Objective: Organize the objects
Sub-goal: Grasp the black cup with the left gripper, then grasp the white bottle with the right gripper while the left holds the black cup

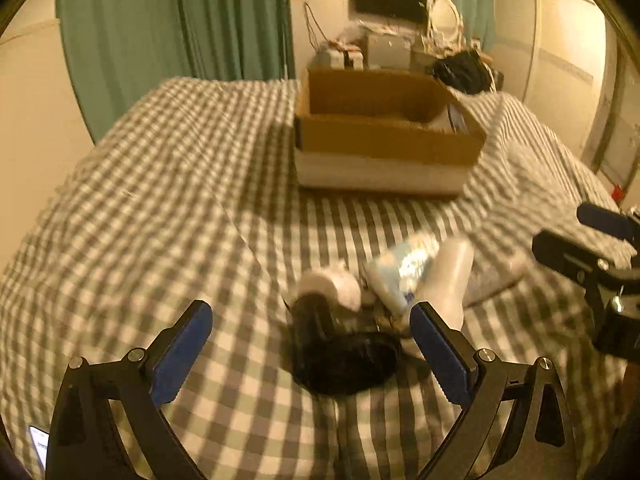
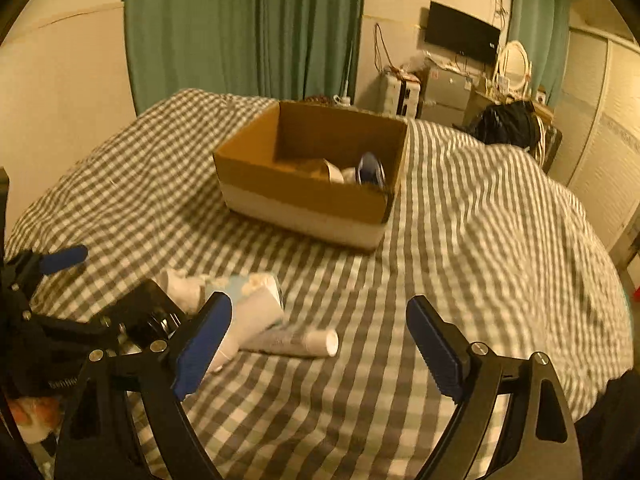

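A checked grey-and-white bed (image 2: 460, 240) carries an open cardboard box (image 2: 304, 200), which already holds a few items. Well short of the box, a loose pile lies on the cover: a black object (image 1: 340, 356), a white rounded piece (image 1: 332, 286), a pale blue packet (image 1: 404, 268), a white bottle (image 1: 448, 280) and a white tube (image 2: 296, 342), most of them touching one another.

The left hand-held gripper (image 1: 312, 344) hangs over the black object with its jaws spread wide and nothing between them. The right hand-held gripper (image 2: 320, 340) is equally wide open and empty, poised over the tube.

Likely trouble: the pile is crowded, so closing on one item may nudge or drag a neighbour; the bottle and tube are round and could roll on the soft, wrinkled cover (which gives little firm backing for a pinch). The two grippers sit near each other and might collide.

Open bedding lies between pile and box, and more to the right; the box walls must be cleared from above.
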Demonstrator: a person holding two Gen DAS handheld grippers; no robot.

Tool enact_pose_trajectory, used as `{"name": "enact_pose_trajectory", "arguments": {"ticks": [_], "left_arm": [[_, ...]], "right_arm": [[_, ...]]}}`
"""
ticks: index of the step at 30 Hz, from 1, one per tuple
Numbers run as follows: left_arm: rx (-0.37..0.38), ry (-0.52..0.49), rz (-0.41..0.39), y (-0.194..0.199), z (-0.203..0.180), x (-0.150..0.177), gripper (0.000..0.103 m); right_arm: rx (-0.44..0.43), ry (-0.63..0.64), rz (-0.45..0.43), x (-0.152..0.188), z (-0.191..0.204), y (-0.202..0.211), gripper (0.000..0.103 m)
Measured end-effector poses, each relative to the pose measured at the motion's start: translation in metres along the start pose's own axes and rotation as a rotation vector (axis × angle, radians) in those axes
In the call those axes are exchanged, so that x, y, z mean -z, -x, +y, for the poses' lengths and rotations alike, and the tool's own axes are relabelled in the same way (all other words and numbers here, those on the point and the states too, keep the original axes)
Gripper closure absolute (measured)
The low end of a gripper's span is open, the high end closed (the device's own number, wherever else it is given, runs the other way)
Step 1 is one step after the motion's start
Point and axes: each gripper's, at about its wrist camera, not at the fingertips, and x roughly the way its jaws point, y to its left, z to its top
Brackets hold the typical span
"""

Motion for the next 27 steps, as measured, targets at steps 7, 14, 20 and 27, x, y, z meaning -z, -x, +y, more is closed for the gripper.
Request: {"name": "enact_pose_trajectory", "arguments": {"ticks": [7, 14, 20, 27], "left_arm": [[0.009, -0.029, 0.057, -0.018, -0.005, 0.013, 0.001], [0.056, -0.067, 0.087, -0.024, -0.011, 0.017, 0.032], [0.072, -0.078, 0.093, -0.023, -0.014, 0.015, 0.033], [0.03, -0.093, 0.003, 0.006, -0.009, 0.006, 0.033]], "right_arm": [[-0.021, -0.047, 0.036, 0.008, -0.009, -0.016, 0.014], [-0.032, -0.063, 0.058, 0.015, -0.009, -0.026, 0.014], [-0.024, -0.06, 0.051, 0.015, -0.007, -0.024, 0.014], [-0.03, -0.057, 0.045, 0.012, 0.0, -0.018, 0.014]]}}
